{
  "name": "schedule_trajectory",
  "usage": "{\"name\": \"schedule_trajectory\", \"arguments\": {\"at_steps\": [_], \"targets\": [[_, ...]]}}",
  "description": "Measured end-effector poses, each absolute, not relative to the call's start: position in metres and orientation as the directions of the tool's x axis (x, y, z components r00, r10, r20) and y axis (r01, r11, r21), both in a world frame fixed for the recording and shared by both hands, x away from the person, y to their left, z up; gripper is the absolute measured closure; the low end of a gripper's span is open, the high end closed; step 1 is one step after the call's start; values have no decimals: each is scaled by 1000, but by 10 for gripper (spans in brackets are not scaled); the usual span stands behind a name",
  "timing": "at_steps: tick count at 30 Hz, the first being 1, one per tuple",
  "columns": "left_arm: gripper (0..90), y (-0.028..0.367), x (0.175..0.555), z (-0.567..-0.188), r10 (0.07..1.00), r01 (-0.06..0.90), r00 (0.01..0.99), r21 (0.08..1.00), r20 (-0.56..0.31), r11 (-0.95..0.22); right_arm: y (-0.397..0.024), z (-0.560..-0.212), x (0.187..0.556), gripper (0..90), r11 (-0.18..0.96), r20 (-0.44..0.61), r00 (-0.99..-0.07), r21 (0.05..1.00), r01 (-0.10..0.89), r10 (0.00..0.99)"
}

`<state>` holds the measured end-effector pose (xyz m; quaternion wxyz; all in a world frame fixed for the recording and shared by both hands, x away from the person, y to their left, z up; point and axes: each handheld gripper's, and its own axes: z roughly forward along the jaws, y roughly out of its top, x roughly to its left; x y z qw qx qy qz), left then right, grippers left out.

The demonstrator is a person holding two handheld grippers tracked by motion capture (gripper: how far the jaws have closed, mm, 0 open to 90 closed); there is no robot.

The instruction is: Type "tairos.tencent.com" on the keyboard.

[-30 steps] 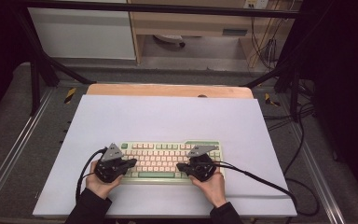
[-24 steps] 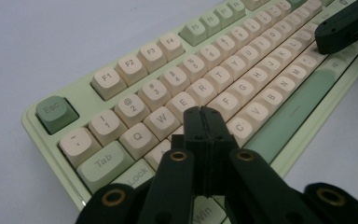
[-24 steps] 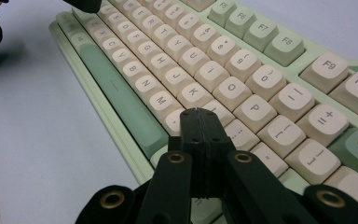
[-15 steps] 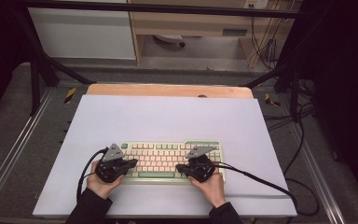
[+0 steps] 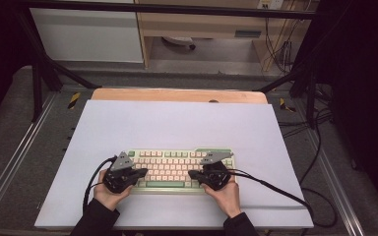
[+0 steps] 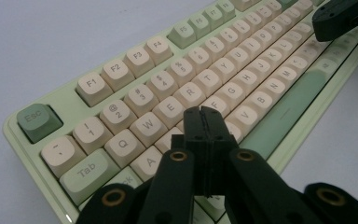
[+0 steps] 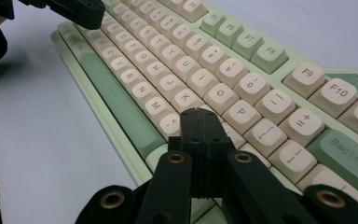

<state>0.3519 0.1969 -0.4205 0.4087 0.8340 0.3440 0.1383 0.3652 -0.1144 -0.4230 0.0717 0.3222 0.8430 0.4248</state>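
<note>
Surface: white table, cables trailing off keyboard's ends.
Keyboard: under both tips.
Left gripper: jaws closed, empty.
Right gripper: same.

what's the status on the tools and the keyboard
Left tool shut, tip over the keys near D. Right tool shut, tip over the keys near L. Keyboard flat on the white mat. Nothing in the way.

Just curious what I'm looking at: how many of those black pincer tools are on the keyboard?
2. The left gripper sits over the keyboard's left end, the right gripper over its right end, both with jaws shut.
</note>
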Motion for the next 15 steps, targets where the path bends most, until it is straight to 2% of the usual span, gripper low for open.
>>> {"name": "schedule_trajectory", "arguments": {"at_steps": [15], "targets": [[900,183,348,-423,672,456,739,773,-53,-441,-116,-420,365,900,421,153,-779,770,480,607]]}}
